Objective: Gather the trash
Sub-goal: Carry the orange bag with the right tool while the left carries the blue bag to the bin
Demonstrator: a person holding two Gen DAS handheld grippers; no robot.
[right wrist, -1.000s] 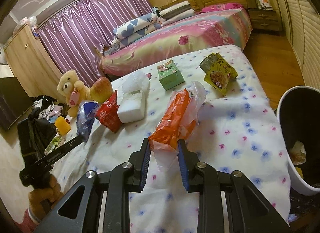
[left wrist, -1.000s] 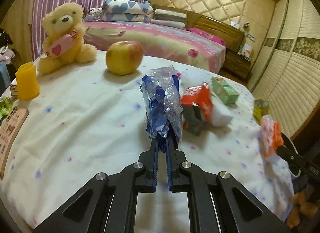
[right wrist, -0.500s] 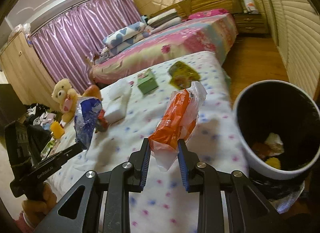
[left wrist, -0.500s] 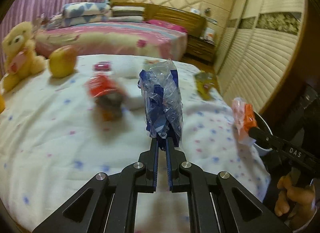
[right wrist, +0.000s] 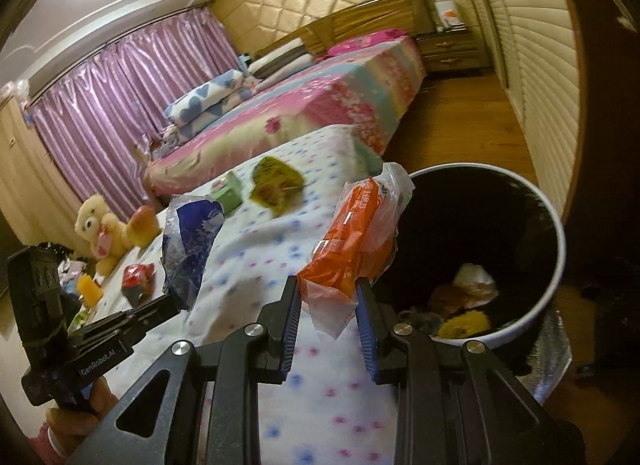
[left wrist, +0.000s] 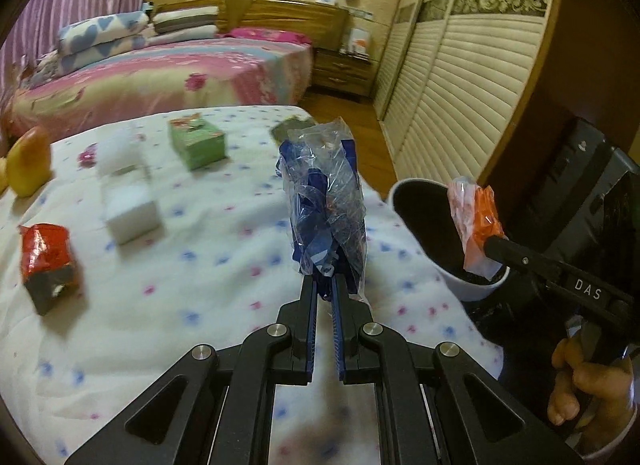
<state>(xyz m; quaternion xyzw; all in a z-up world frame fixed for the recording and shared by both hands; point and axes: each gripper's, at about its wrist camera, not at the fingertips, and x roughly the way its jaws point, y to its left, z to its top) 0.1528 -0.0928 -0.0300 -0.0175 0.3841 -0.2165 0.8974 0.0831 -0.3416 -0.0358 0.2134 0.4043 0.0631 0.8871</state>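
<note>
On your far left, on the white dotted bedspread point(left wrist: 168, 305), lies a crumpled red and grey wrapper point(left wrist: 48, 261). It looks light and crinkly; pinch it on a raised fold, not flat against the cloth. Just beyond it sits a white block point(left wrist: 132, 213), blurred, so whether it is foam or a box cannot be told. Further back is a green carton point(left wrist: 196, 143), stiff-sided by the look of it, best taken across two opposite faces. At the far end of the bedspread lies a yellow-green packet point(right wrist: 276, 181), flat and probably slippery.

In the middle, your left gripper point(left wrist: 325, 289) is closed tight on the bottom edge of a blue and clear plastic bag point(left wrist: 326, 205), which stands up above the fingers, over the bedspread and short of the bin. The bag is thin, soft film with almost no weight. It will flop and may cling to the pads when you let go, so expect to shake it free.

To the right, your right gripper point(right wrist: 329, 297) clamps an orange and clear wrapper point(right wrist: 352, 241) by its lower end. The wrapper leans up and away from the jaws, right beside the near rim of the white bin point(right wrist: 552, 233); in the left wrist view it appears over the bin's mouth. It too is light, crackly film, likely to drift when it drops, so release it well inside the rim.

The bin has a dark lining and already holds some scraps, yellow and pale ones among them. Your right hand point(left wrist: 584, 389) shows at the gripper handle.
</note>
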